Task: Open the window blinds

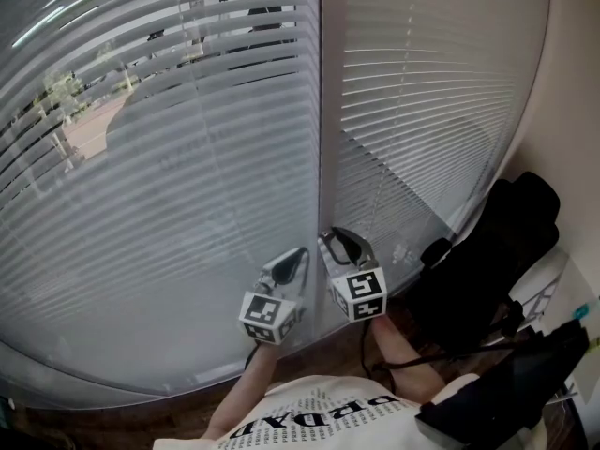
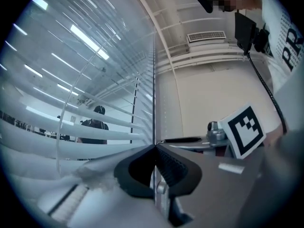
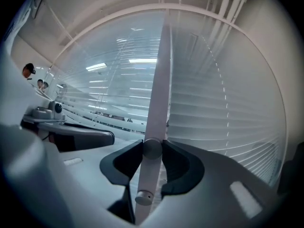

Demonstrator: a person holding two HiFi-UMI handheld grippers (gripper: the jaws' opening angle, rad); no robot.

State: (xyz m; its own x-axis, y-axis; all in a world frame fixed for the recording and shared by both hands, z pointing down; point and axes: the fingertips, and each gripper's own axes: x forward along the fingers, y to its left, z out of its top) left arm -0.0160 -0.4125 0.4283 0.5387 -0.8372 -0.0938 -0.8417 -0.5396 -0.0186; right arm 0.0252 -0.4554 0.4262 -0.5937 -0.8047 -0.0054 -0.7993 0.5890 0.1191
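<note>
Two grey slatted blinds hang side by side, the left blind (image 1: 169, 186) and the right blind (image 1: 422, 111), with a pale upright frame post (image 1: 328, 111) between them. Slats of both lie nearly flat against the glass, with slits at the upper left. My right gripper (image 1: 342, 247) (image 3: 152, 148) points level at the foot of the post and is shut on a pale tilt wand (image 3: 159, 89) that hangs between its pads. My left gripper (image 1: 291, 265) (image 2: 154, 147) sits close beside it on the left, jaws shut tip to tip, with nothing visible between them.
A black chair (image 1: 497, 251) with dark cables stands at the lower right, close to a plain wall (image 1: 572, 111). A clear thin wand (image 2: 71, 108) and a dark cord (image 2: 135, 103) hang before the left blind. The right gripper's marker cube (image 2: 244, 129) shows in the left gripper view.
</note>
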